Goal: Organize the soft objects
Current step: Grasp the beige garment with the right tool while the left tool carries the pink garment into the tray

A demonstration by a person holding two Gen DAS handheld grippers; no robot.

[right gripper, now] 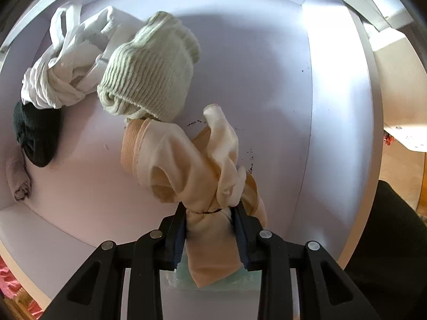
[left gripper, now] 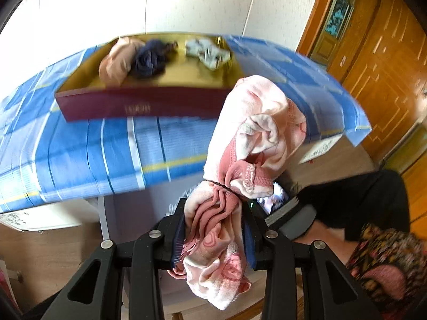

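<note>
Left gripper (left gripper: 213, 229) clamped the pink bundle (left gripper: 248, 144), tray (left gripper: 144, 106) ahead-left (on desk). Right gripper (right gripper: 210, 229) pinched the beige bundle (right gripper: 186, 165), long axis running forward over the bin (right gripper: 267, 80).

Table (left gripper: 80, 157), covered by blue checked cloth (left gripper: 165, 138) with white and yellow lines: sitting on it toward the far side is a maroon box (left gripper: 138, 106) with a gold interior. Lying in the box, left to right: peach bundle (left gripper: 117, 61), dark blue bundle (left gripper: 152, 56) touching it, pale grey-white bundle (left gripper: 208, 52) at the far right corner.

White bin floor (right gripper: 253, 80): lying on it are a white bundle (right gripper: 64, 74) at far left, a pale green knit bundle (right gripper: 152, 72) just beside it, a dark green bundle (right gripper: 37, 136) at left, and a small beige bundle (right gripper: 18, 181) nearest, in the left corner.
</note>
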